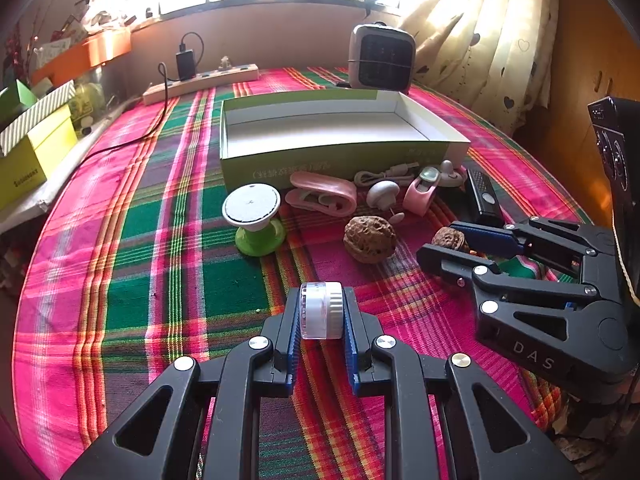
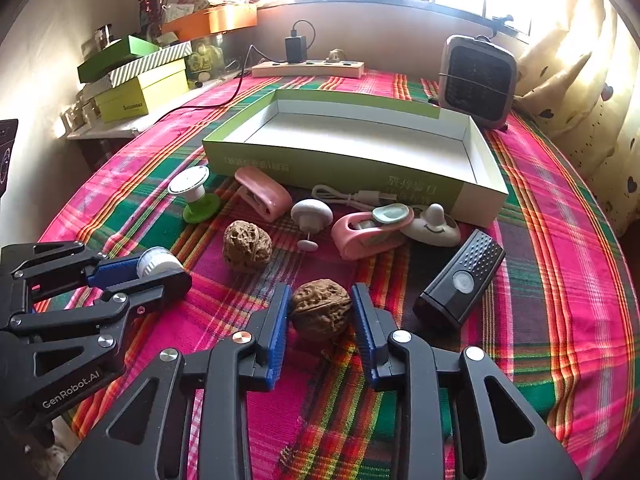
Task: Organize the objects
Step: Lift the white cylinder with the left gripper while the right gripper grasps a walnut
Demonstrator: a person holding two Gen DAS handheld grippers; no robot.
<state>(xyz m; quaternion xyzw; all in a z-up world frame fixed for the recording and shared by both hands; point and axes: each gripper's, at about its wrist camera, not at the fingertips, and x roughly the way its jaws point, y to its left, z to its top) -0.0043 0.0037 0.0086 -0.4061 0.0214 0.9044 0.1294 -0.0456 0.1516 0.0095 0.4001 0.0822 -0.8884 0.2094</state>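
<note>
A small clear-and-white jar (image 1: 321, 311) is clamped between the pads of the left gripper (image 1: 321, 316). A walnut (image 2: 320, 309) is bracketed by the right gripper (image 2: 321, 312), whose pads are seen beside its flanks; contact cannot be told. Beyond the fingertips a second walnut (image 2: 247, 245) and the open green box (image 2: 340, 168) are seen.

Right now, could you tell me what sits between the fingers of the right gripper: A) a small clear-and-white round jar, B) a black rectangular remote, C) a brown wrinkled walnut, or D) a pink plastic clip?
C: the brown wrinkled walnut lies on the cloth between the right gripper fingers.
</note>
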